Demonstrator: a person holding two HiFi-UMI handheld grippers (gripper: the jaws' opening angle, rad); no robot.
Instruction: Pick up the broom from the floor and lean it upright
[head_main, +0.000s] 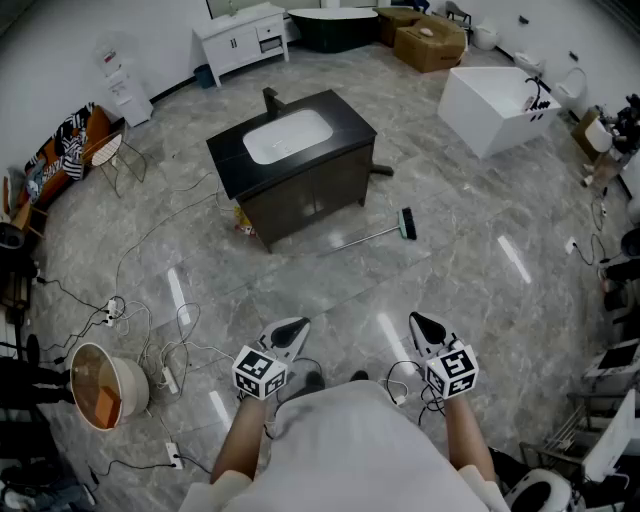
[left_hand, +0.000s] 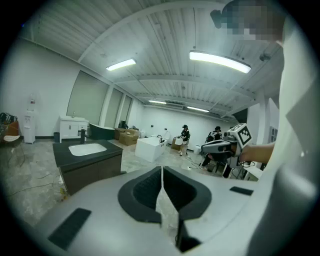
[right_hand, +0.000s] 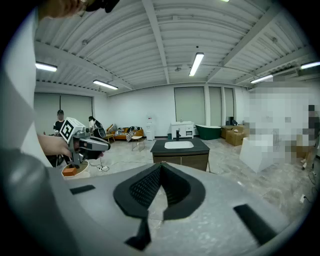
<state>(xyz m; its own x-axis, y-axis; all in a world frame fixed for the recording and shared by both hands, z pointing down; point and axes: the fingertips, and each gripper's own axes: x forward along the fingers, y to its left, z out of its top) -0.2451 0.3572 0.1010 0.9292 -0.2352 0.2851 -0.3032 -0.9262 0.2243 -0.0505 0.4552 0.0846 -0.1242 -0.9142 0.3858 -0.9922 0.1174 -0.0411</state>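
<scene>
The broom (head_main: 372, 236) lies flat on the pale polished floor (head_main: 470, 280), a little right of centre in the head view. Its green-black head is at the right end and its thin metal handle runs down-left toward the front corner of the dark vanity cabinet (head_main: 310, 195). It is near that cabinet, but I cannot tell whether the handle tip touches it.

Both tongs sit at the bottom of the head view, well apart from the broom. The left tongs (head_main: 293, 326) are clenched with nothing between them; the left gripper view shows the 2 dark pads meeting along 1 seam. The right tongs (head_main: 418, 320) are likewise clenched and empty, their pads pressed together in the right gripper view.

The broom looks light, with a stiff, slim handle. That smooth tube will probably roll on the glossy floor and could twist between the pads. The head end is likely the heavier one, so the best hold seems to be on the handle, somewhat nearer the head than the midpoint, with the second tongs steadying the upper part. Once it is leaned upright, the head may slide on this slick floor.
</scene>
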